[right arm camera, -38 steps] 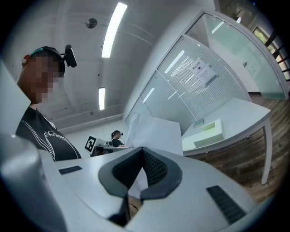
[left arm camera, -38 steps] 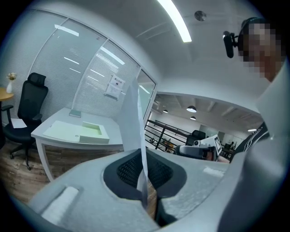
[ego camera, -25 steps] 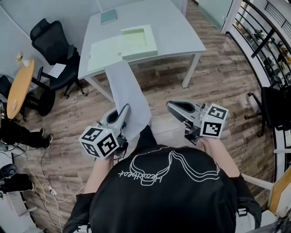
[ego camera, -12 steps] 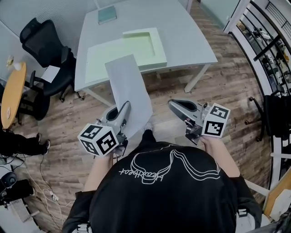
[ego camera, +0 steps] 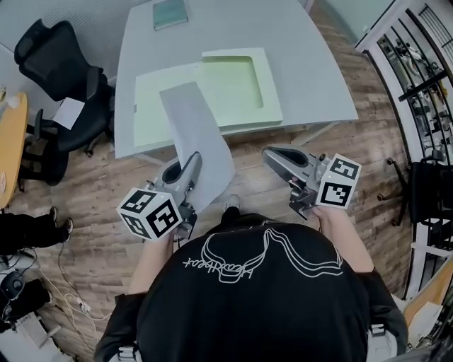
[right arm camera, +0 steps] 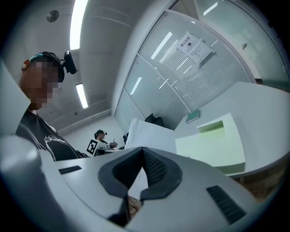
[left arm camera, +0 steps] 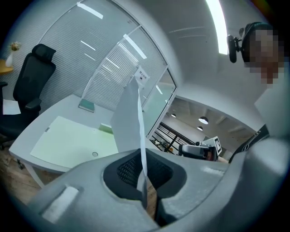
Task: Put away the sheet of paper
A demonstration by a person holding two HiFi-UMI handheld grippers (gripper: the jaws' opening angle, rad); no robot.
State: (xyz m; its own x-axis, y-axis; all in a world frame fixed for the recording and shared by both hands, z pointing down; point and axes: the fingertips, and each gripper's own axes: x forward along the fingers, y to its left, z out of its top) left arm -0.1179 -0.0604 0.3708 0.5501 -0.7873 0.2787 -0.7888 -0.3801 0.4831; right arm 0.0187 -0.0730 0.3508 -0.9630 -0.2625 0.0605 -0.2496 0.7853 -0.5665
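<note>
Nearing the table (ego camera: pixel 311 67) and its pale green file box (ego camera: pixel 233 85), the left gripper (ego camera: pixel 192 161) stays clamped on the sheet of paper (ego camera: pixel 190 124), now over the table edge; the right gripper (ego camera: pixel 273 153) is closed and empty

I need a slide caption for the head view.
Left gripper holds a sheet of paper before the table with an open green folder.

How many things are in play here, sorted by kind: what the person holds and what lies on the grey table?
Grippers: 2, the left gripper and the right gripper
Grey sheet of paper, clamped in the left gripper: 1
Light green file case, open on the table: 1
Teal notebook: 1
Total: 5
</note>
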